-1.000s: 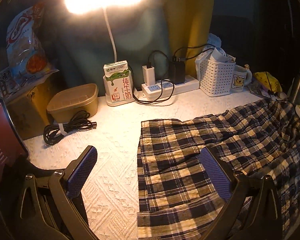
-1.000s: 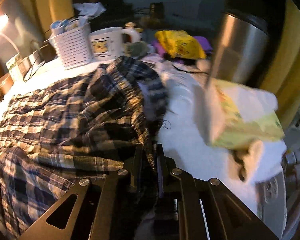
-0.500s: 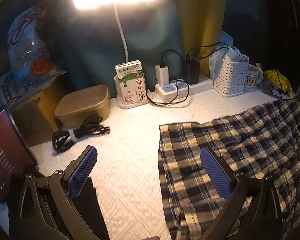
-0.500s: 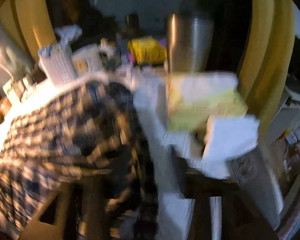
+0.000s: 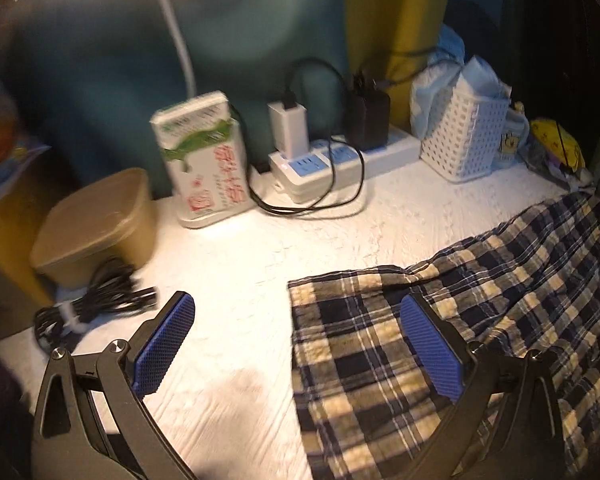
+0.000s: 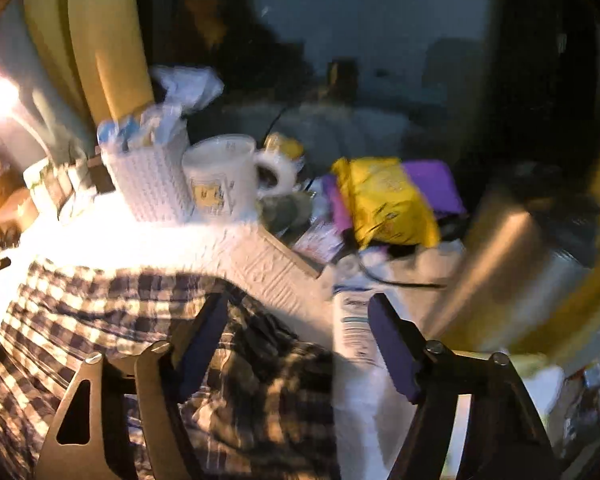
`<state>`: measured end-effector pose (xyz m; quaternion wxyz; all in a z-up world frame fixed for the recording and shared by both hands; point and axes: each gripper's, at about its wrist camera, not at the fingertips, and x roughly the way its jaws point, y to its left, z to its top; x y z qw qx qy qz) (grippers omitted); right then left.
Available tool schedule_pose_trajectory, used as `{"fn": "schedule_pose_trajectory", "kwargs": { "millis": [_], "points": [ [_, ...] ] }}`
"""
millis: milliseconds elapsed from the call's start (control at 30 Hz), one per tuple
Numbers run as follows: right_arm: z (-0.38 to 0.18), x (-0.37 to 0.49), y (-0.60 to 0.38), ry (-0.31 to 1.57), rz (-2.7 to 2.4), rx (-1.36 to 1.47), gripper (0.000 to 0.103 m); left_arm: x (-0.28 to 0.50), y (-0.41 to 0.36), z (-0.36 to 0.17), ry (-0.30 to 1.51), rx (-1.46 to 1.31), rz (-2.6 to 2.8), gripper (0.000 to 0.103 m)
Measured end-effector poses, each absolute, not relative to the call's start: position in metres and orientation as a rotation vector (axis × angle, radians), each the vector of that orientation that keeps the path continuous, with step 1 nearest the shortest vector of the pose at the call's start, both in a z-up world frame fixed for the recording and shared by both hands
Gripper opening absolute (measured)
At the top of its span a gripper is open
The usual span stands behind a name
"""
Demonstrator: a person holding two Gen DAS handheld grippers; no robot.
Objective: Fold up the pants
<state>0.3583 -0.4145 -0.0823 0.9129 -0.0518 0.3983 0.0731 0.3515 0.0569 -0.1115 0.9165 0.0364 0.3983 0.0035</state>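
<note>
The plaid pants [image 5: 480, 320] lie spread on the white textured table cover [image 5: 240, 264], their left hem straight, their right end bunched. My left gripper [image 5: 295, 302] hovers open over that left hem; its right finger is above the fabric, its left one above bare cover. In the blurred right wrist view the pants [image 6: 100, 304] fill the lower left. My right gripper [image 6: 298, 300] is above their crumpled right end with its jaws apart and closing slightly. The fabric lies loose beneath them and the pads do not press on it.
Along the back stand a brown tub [image 5: 96, 224], a milk carton [image 5: 204, 160], a power strip [image 5: 340, 160] with chargers and a white basket [image 5: 464, 140]. A coiled cable [image 5: 92, 308] lies left. A mug [image 6: 216, 176], yellow bag [image 6: 384, 200] and steel flask [image 6: 500, 264] crowd the right.
My right gripper, shut on the pants' edge a second ago, has let the fabric go, opened wide and risen. My left gripper has slid left and forward, staying open.
</note>
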Motion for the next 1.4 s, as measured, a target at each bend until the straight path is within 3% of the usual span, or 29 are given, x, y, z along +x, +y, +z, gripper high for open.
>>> {"fn": "schedule_pose_trajectory", "kwargs": {
  "millis": [100,167,267,367,433,467,500,533,633,1200,1400],
  "points": [
    [-0.101,0.369,-0.403,0.877,0.189,-0.142,0.071,0.372,0.053,-0.13,0.872,0.093,-0.029,0.086],
    [-0.114,0.373,-0.398,0.91,0.201,-0.172,0.056,0.384,0.047,-0.145,0.915,0.118,-0.052,0.08],
    [-0.13,0.375,-0.396,0.942,0.203,-0.199,0.055,0.388,0.042,-0.155,0.937,0.13,-0.07,0.077],
    [-0.142,0.378,-0.397,0.979,0.208,-0.219,0.055,0.384,0.038,-0.157,0.914,0.074,-0.123,0.064],
    [-0.145,0.378,-0.395,0.98,0.21,-0.237,0.053,0.382,0.038,-0.157,0.909,0.059,-0.136,0.042],
    [-0.145,0.379,-0.395,0.98,0.217,-0.234,0.042,0.375,0.033,-0.156,0.893,0.061,-0.151,0.029],
    [-0.145,0.379,-0.394,0.976,0.229,-0.232,0.033,0.373,0.033,-0.155,0.892,0.063,-0.147,0.007],
    [-0.145,0.379,-0.394,0.975,0.236,-0.23,0.017,0.371,0.031,-0.155,0.89,0.066,-0.143,0.006],
    [-0.141,0.375,-0.386,0.954,0.217,-0.253,0.008,0.361,0.032,-0.149,0.851,0.056,-0.118,0.006],
    [-0.028,0.346,-0.313,0.614,0.222,-0.277,0.005,0.322,0.107,-0.006,0.497,0.039,0.035,0.005],
    [-0.015,0.361,-0.303,0.557,0.217,-0.225,0.005,0.351,0.129,-0.001,0.48,0.058,0.083,0.005]
  ]
}}
